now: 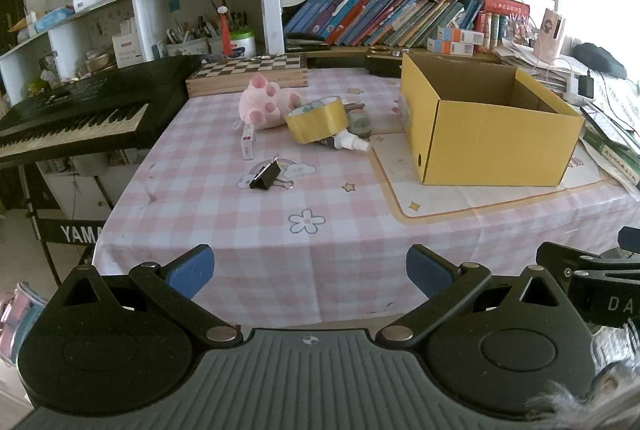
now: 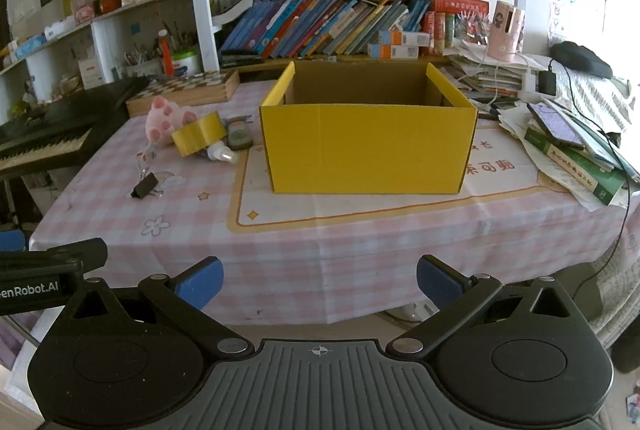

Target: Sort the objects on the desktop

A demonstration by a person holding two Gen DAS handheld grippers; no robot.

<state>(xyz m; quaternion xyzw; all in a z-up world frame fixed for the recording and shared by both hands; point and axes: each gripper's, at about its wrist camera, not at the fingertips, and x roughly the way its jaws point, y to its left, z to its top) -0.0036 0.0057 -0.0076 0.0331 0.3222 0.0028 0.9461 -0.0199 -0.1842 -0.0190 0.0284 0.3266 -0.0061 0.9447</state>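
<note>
An open yellow cardboard box (image 1: 488,134) (image 2: 368,146) stands on the pink checked tablecloth (image 1: 312,242), right of centre. Left of it lie a pink plush paw (image 1: 264,104) (image 2: 162,118), a roll of yellow tape (image 1: 318,120) (image 2: 198,134), a small white-capped bottle (image 1: 348,142) (image 2: 222,153), a grey-green flat object (image 1: 360,120) (image 2: 239,134), a white stick-shaped box (image 1: 248,146) and a black binder clip (image 1: 266,176) (image 2: 146,186). My left gripper (image 1: 310,272) and right gripper (image 2: 319,280) both hover open and empty before the table's front edge.
A black keyboard (image 1: 80,114) stands at the table's left. A chessboard box (image 1: 248,72) lies at the back. Bookshelves (image 1: 392,14) rise behind. Stacked books and papers, a phone (image 2: 558,124) and cables crowd the right edge.
</note>
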